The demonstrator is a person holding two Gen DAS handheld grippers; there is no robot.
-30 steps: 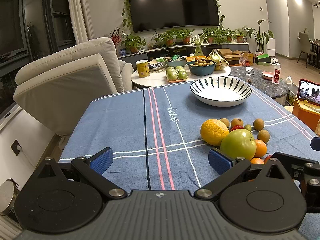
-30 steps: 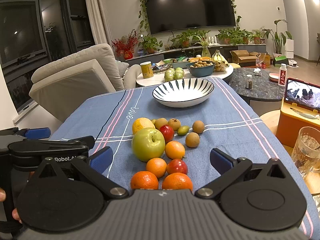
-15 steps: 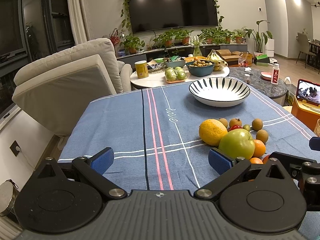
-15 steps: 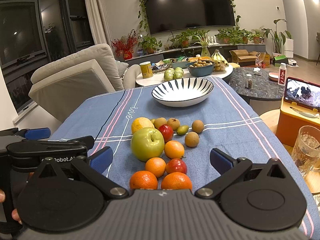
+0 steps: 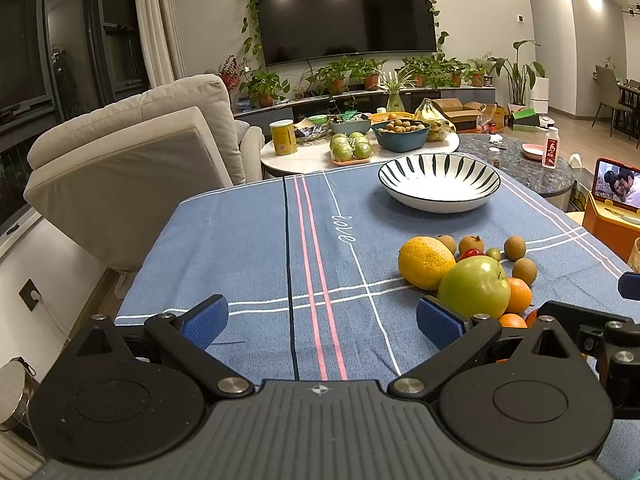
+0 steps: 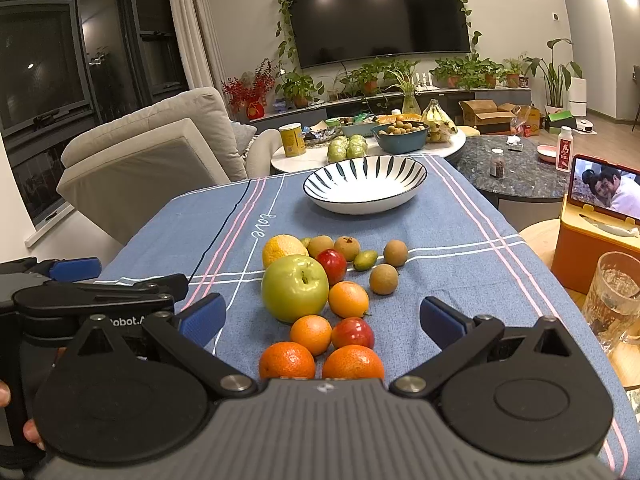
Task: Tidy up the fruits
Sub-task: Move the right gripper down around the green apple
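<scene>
A: What lies on the table?

B: A blue tablecloth (image 6: 440,240) with pink and white stripes covers it. Near its middle sits a cluster of fruit: a large green apple (image 6: 295,288), a yellow citrus fruit (image 6: 280,248) touching it behind, small oranges (image 6: 348,299) and red fruits (image 6: 332,266) beside and in front, and brown round fruits (image 6: 383,279) on the far right of the cluster.

A: And the dish?

B: A striped white bowl (image 6: 364,184) stands beyond the fruit, well apart from it, holding nothing.

A: Where are the grippers?

B: The right gripper (image 6: 322,316) hovers over the nearest oranges, jaws spread wide, gripping nothing. The left gripper (image 5: 320,318) is beside it over bare cloth, left of the apple, jaws also spread and holding nothing.
</scene>
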